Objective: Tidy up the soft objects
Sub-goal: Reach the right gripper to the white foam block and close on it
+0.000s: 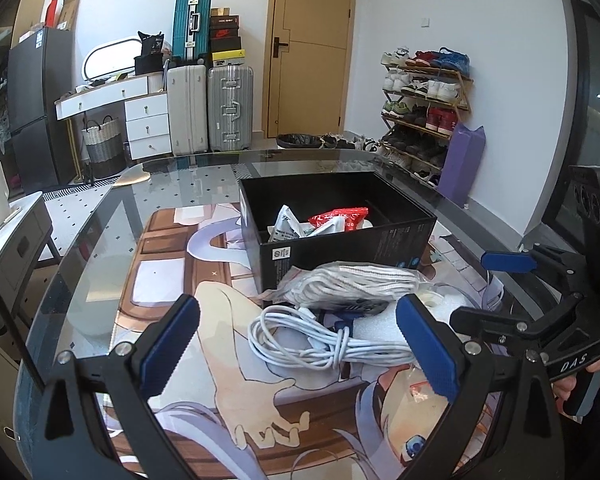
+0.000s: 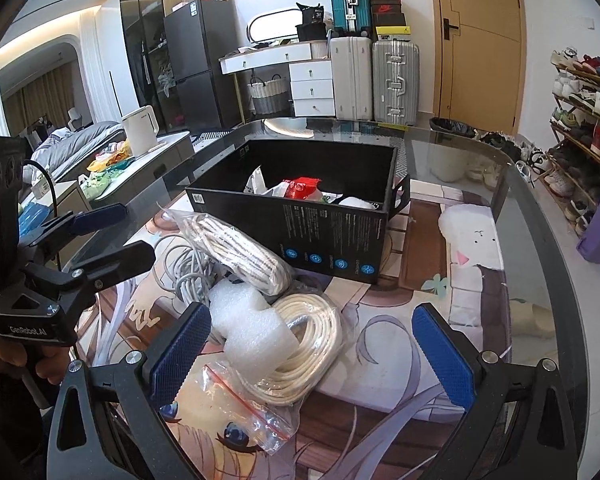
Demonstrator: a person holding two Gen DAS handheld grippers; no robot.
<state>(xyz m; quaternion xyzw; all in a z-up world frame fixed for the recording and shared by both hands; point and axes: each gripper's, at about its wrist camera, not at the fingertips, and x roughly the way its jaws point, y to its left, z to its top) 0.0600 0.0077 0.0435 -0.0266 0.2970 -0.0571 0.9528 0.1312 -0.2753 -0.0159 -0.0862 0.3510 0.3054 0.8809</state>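
Note:
A black box (image 1: 340,248) (image 2: 340,232) stands on the glass table and holds several packets, one red (image 1: 342,218) (image 2: 302,186). In front of it lie a bagged white rope bundle (image 1: 356,282) (image 2: 240,254), a coiled white cable (image 1: 320,340) (image 2: 184,268), a piece of white foam (image 2: 248,328), and a cream cord coil in a zip bag (image 2: 300,360). My left gripper (image 1: 296,344) is open and empty, its fingers either side of the white cable. My right gripper (image 2: 312,354) is open and empty over the cream coil.
A printed anime mat (image 1: 204,320) (image 2: 420,360) covers the glass table (image 1: 100,216) (image 2: 532,208). Suitcases, a dresser and a door stand behind. A shoe rack (image 1: 424,112) is at the right. A side table with a white kettle (image 2: 140,128) is at the left.

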